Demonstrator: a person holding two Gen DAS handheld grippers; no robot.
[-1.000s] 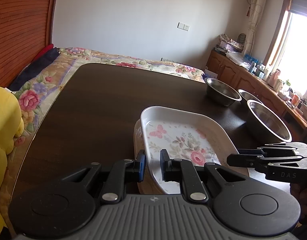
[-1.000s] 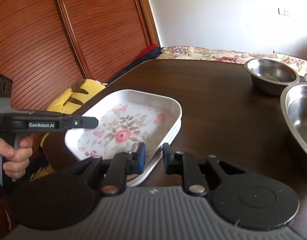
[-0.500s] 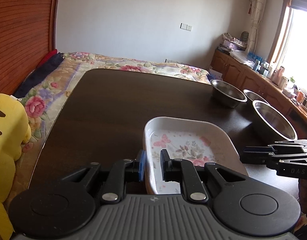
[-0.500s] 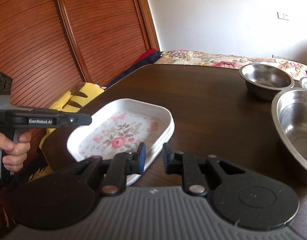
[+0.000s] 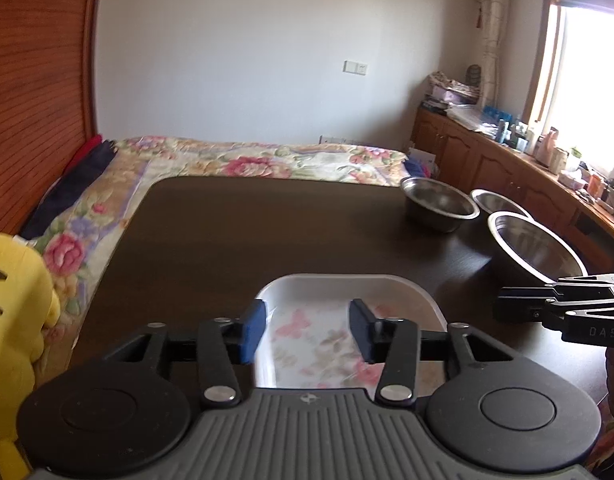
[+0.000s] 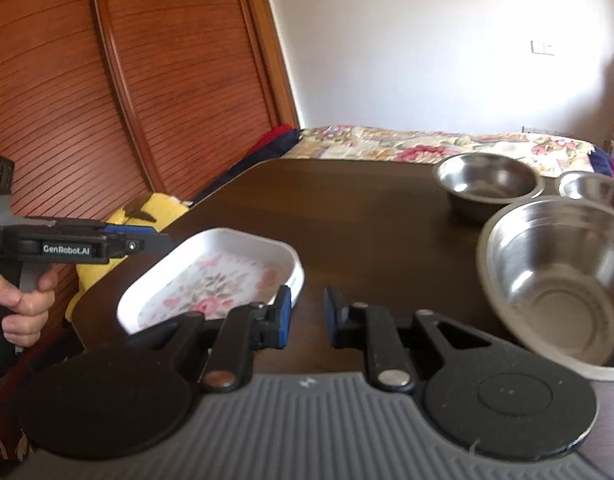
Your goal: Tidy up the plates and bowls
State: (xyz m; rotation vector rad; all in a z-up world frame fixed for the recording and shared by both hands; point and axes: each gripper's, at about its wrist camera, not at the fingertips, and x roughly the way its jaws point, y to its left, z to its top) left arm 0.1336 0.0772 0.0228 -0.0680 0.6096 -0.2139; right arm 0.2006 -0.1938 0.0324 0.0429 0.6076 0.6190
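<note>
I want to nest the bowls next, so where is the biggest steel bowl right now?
The biggest steel bowl sits on the dark table at the right of the right wrist view, nearest the camera, with two smaller steel bowls behind it.

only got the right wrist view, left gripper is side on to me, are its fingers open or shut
observer: Open. The left wrist view shows the left gripper with its fingers well apart and nothing between them; the floral plate lies on the table beyond.
operator: small bowl is cut off at my edge, anything in it
observer: What shows of the small bowl looks empty. It sits behind the large bowl, right of the mid bowl.
operator: whats past the table on that side
observer: A wooden cabinet with a cluttered top, under a bright window.
</note>
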